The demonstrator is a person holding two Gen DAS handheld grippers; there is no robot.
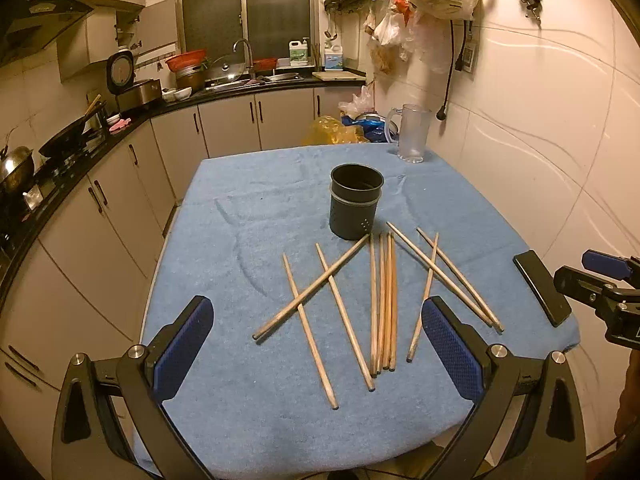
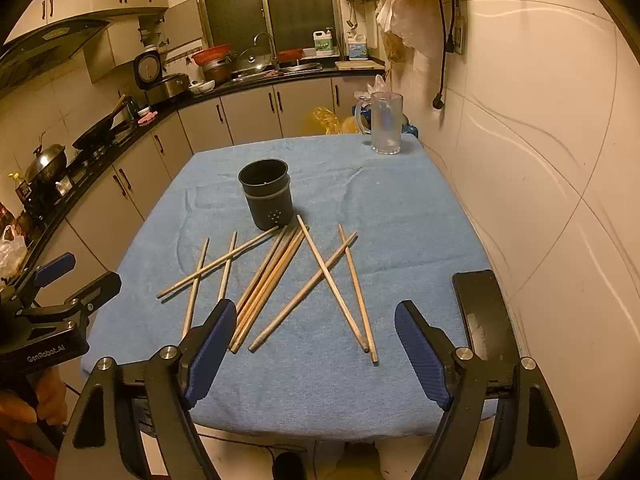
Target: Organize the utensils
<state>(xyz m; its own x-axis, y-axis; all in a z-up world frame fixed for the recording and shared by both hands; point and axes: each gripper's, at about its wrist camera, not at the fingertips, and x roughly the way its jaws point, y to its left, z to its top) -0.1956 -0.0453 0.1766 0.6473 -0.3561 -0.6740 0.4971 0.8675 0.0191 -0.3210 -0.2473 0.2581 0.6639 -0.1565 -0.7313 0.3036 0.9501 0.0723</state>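
Note:
Several wooden chopsticks (image 1: 383, 304) lie scattered and partly crossed on the blue cloth, in front of an empty dark utensil cup (image 1: 355, 201) that stands upright. In the right wrist view the chopsticks (image 2: 280, 276) and the cup (image 2: 265, 194) show too. My left gripper (image 1: 318, 334) is open and empty above the near chopstick ends. My right gripper (image 2: 316, 334) is open and empty, above the near edge of the cloth. The right gripper also shows at the right edge of the left wrist view (image 1: 600, 284), and the left gripper shows at the left of the right wrist view (image 2: 56, 292).
The table (image 1: 248, 200) has a blue cloth and stands against the right wall. A black phone (image 1: 542, 288) lies at its right edge, also in the right wrist view (image 2: 486, 316). A clear plastic mug (image 1: 412, 133) stands at the far right corner. Kitchen counters run along the left and back.

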